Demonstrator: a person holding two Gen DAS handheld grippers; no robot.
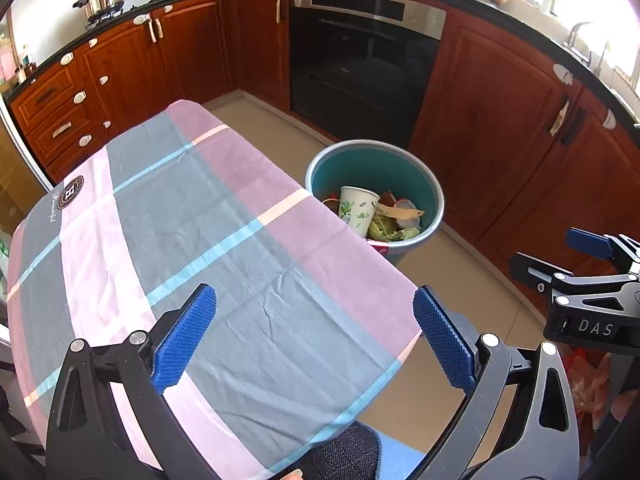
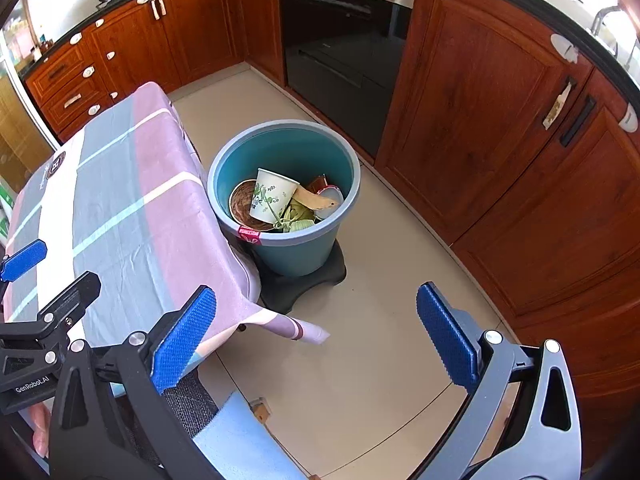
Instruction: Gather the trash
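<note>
Both grippers, left (image 1: 314,336) and right (image 2: 316,336), hang with jaws wide, holding nothing. The bin (image 2: 298,248), beside the tabletop's (image 1: 224,240) edge, holds a cup (image 2: 272,196).

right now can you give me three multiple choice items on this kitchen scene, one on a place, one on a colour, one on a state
1. Where does the bin stand?
A. on the floor beside the table
B. on the table
C. inside the oven

2. What colour is the bin inside?
A. red
B. teal
C. yellow

3. How do the jaws of the left gripper stand?
A. shut on a paper cup
B. shut on the cloth
C. open with nothing between them

A: it sits on a dark base on the floor beside the table.
B: its inner wall is teal.
C: the blue pads stand wide apart, empty; the paper cup lies in the bin.
</note>
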